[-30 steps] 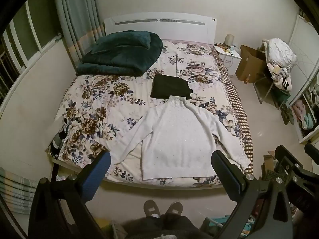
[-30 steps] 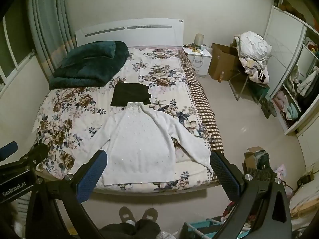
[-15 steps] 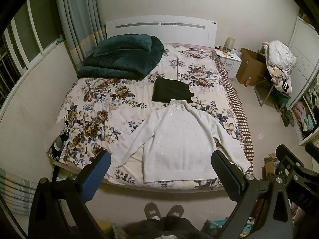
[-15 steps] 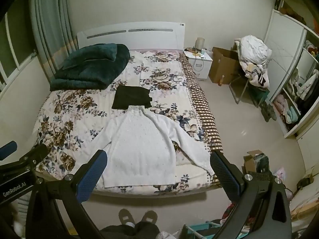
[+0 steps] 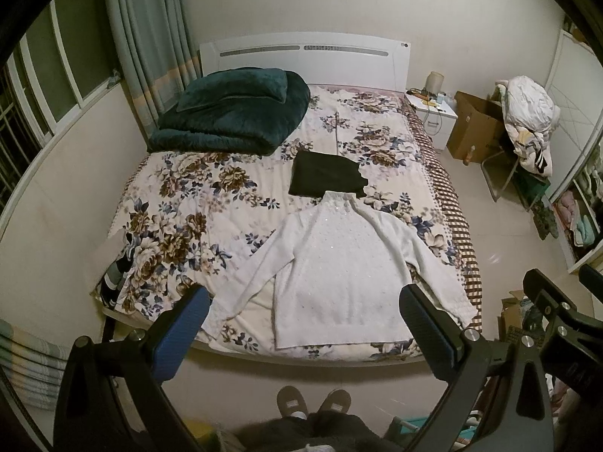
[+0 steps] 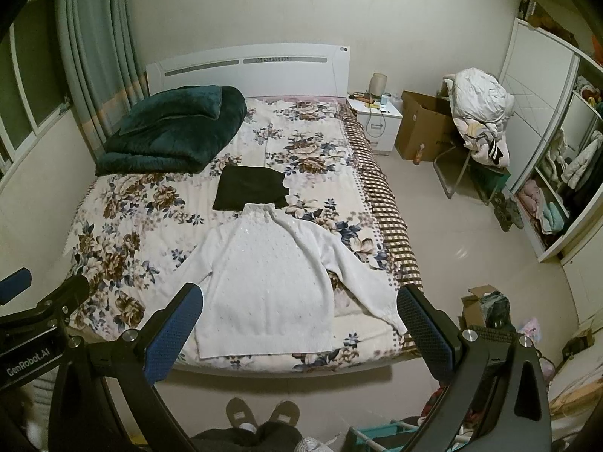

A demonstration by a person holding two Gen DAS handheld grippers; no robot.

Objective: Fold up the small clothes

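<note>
Filling most of both views, the bed (image 5: 181, 233) with its floral cover now sits lower and farther off than a second ago: both cameras have pulled up and back, so more wall and headboard show. That reads as a step away from the foot of the bed, not a reach. A folded dark green blanket (image 5: 230, 113) lies near the headboard. The white sweater (image 5: 339, 263) is spread flat near the foot, sleeves angled out, hem toward the person, not yet folded. Touching its collar is a folded black garment (image 5: 326, 179), apparently already finished. The left gripper (image 5: 305, 324) and right gripper (image 6: 299, 320) both hang wide apart, holding nothing, well above the sweater.
</note>
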